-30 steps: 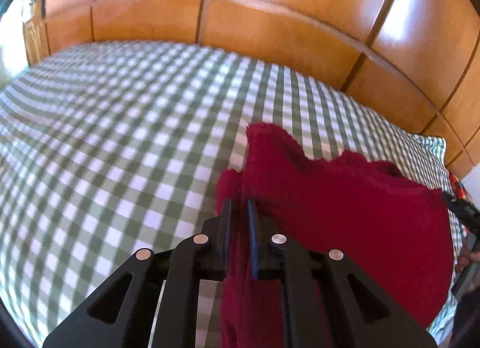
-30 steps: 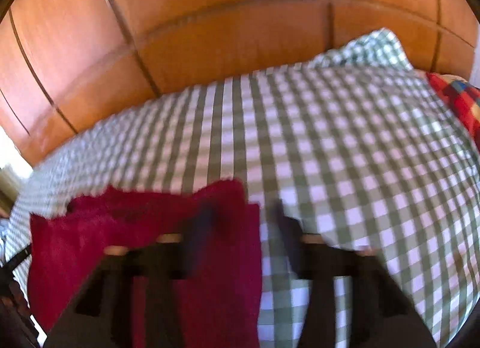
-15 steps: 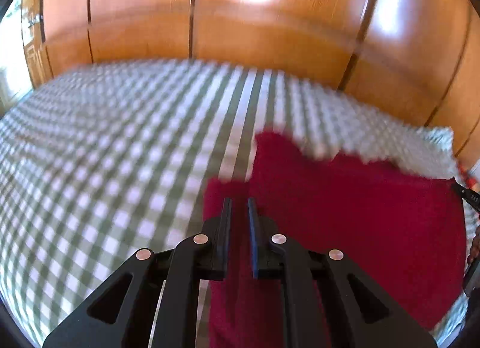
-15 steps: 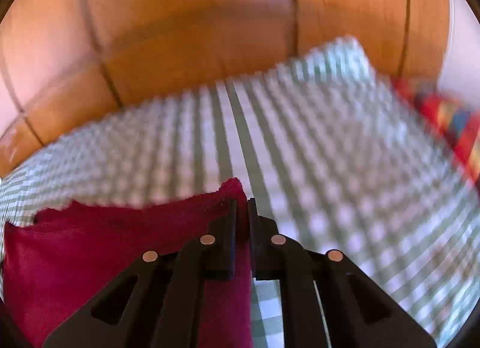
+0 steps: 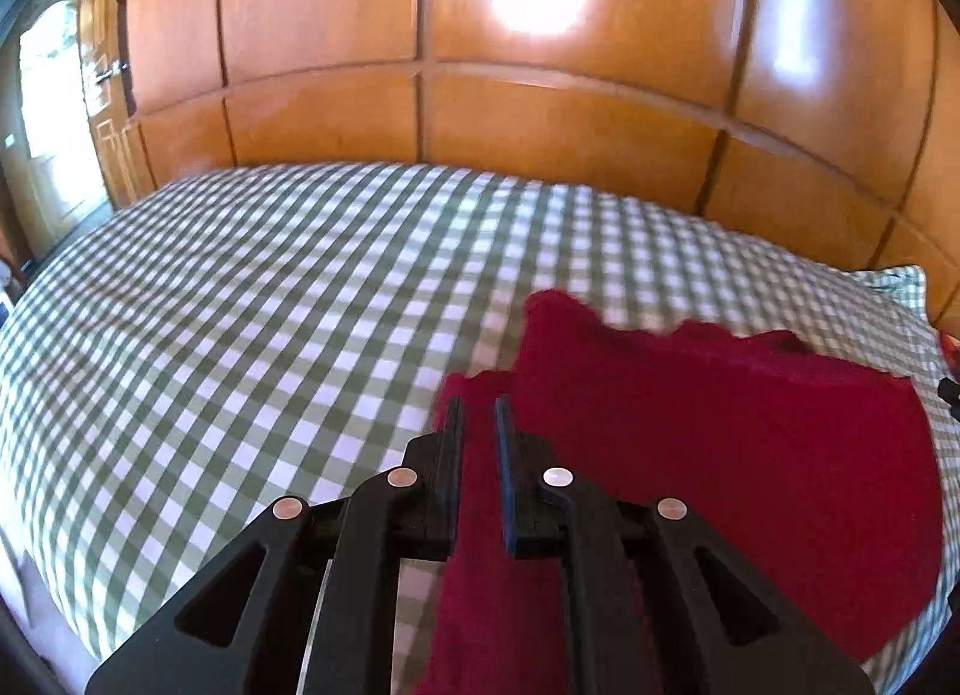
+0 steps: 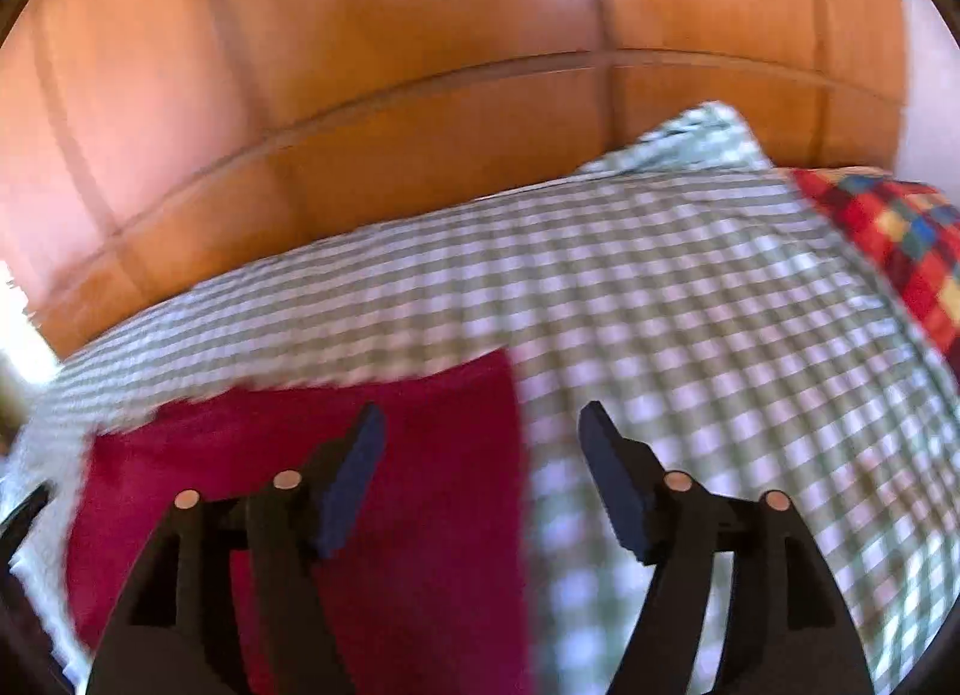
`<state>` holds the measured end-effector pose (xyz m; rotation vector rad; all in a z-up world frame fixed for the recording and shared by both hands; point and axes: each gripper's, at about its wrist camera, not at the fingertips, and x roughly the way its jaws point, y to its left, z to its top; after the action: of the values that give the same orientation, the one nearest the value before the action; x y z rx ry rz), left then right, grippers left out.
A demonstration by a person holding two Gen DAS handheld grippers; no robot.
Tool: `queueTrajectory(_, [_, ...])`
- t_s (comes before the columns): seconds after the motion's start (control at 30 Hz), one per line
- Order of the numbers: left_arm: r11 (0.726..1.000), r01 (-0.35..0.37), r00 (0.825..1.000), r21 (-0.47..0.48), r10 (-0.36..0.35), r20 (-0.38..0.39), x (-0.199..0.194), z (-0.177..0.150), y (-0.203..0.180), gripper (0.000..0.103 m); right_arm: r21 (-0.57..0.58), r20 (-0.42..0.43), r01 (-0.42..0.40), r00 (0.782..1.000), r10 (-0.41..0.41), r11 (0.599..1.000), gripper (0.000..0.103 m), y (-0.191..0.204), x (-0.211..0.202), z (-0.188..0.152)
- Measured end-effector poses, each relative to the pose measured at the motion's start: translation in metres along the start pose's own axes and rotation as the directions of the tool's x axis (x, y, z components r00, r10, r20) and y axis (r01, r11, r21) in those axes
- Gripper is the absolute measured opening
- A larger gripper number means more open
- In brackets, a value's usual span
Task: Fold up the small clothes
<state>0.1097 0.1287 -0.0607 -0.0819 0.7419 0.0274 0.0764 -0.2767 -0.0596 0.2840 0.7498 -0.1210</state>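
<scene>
A red cloth (image 5: 720,455) lies flat on a bed with a green and white checked sheet (image 5: 240,335), near the edge closest to the person. The left gripper (image 5: 478,425) has its jaws almost together, with only a thin gap, and the left edge of the red cloth runs up between them, so it looks like it is pinching that edge. The right gripper (image 6: 477,425) is opening its jaws, and nothing is pressed between them; the right edge of the red cloth (image 6: 360,515) lies under and just behind its left finger. I think one fold has just been laid down and the right side is being let go. Next, the left side probably needs letting go too. Then both grippers need a new edge to grab for another fold, keeping the cloth smooth.
</scene>
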Motion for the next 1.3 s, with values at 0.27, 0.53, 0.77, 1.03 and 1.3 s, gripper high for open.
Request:
queueTrajectory(0.27, [0.999,0.044,0.999,0.026,-0.044,-0.007,-0.013,-0.018,-0.022,0.009,-0.223,-0.132,-0.143,0.985,0.116,0.964,0.069,0.055,-0.038,-0.074])
queueTrajectory(0.53, [0.998,0.055,0.998,0.031,-0.055,-0.019,-0.016,-0.031,-0.027,0.009,-0.262,-0.205,-0.079,0.978,0.025,0.962,0.07,0.024,-0.032,-0.112])
queueTrajectory(0.77, [0.998,0.032,0.996,0.052,-0.027,-0.085,-0.002,-0.044,-0.027,0.009,-0.14,-0.222,-0.096,0.973,0.063,0.986,0.071,-0.011,-0.027,-0.131])
queueTrajectory(1.03, [0.999,0.027,0.995,0.036,-0.023,-0.097,-0.002,-0.05,-0.019,0.009,-0.066,-0.251,-0.168,0.957,0.147,0.984,0.08,-0.026,-0.044,-0.112])
queueTrajectory(1.3, [0.986,0.165,0.984,-0.003,-0.165,-0.065,-0.031,-0.055,-0.019,0.009,0.245,-0.155,-0.265,0.939,0.308,0.933,0.084,-0.084,-0.03,-0.078])
